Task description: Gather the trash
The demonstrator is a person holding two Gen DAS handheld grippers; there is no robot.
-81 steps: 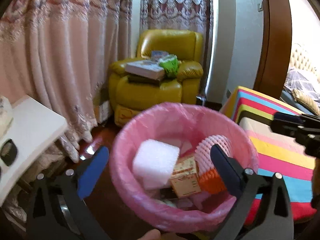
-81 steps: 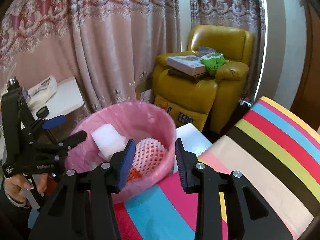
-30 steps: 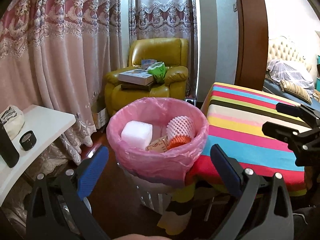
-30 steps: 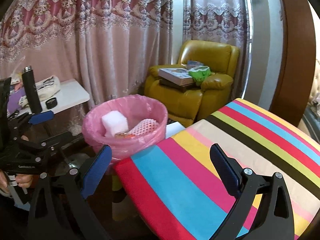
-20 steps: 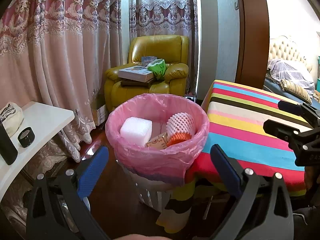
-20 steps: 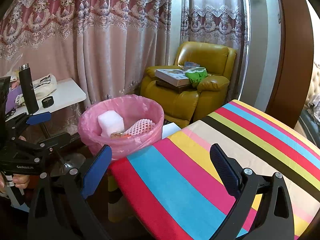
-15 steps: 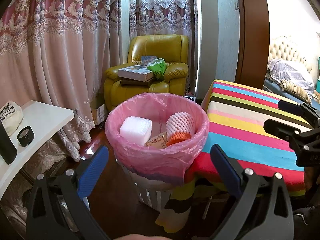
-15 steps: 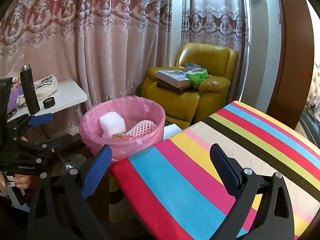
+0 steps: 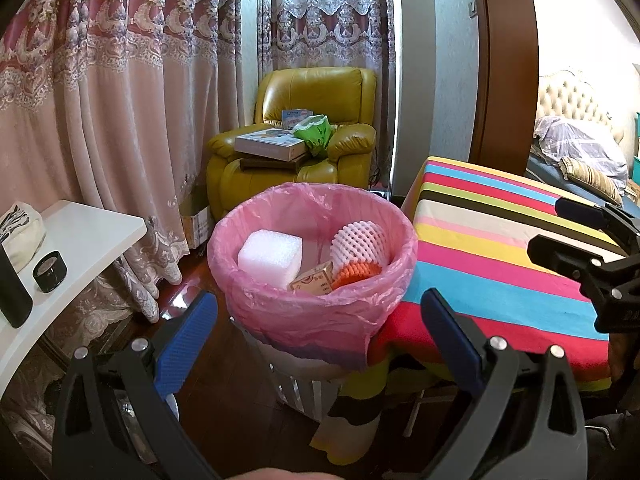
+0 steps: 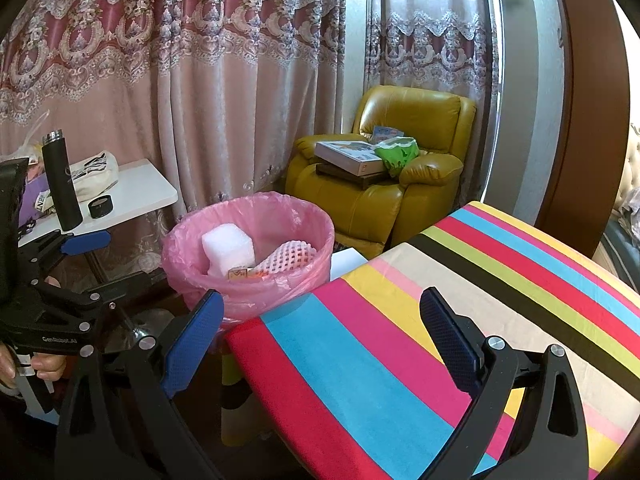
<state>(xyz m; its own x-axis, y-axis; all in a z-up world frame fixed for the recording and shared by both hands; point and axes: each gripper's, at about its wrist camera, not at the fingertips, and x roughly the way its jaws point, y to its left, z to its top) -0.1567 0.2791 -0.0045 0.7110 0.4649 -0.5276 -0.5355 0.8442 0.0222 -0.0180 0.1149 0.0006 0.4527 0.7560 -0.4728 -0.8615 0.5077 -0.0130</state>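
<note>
Two sets of tongs are seen spread wide and empty. The left tongs hang in front of the pink-lined bin; the right tongs hang over the near corner of the striped counter.

Change noted: 2.7 s ago the right tongs were nearly closed just at the bin rim and the bin filled the left view. Since then they have opened fully, and both tools have been drawn back, so the bin now sits smaller and farther off. Over the last second little further motion is recorded.

Reading for the task: the last piece appears to have been dropped in. No loose trash is visible on the striped counter, so the collecting looks finished or nearly so, judged from these views only.

Position of the trash: a white foam block, a white foam fruit net, an orange piece and a small printed carton lie inside the bin. From the left tongs the bin is at 12 o'clock, near, its front rim between the blue pads. From the right tongs it is at about 10 o'clock, beyond the left pad, touching the counter edge.

A yellow armchair stands behind at 12 o'clock.
</note>
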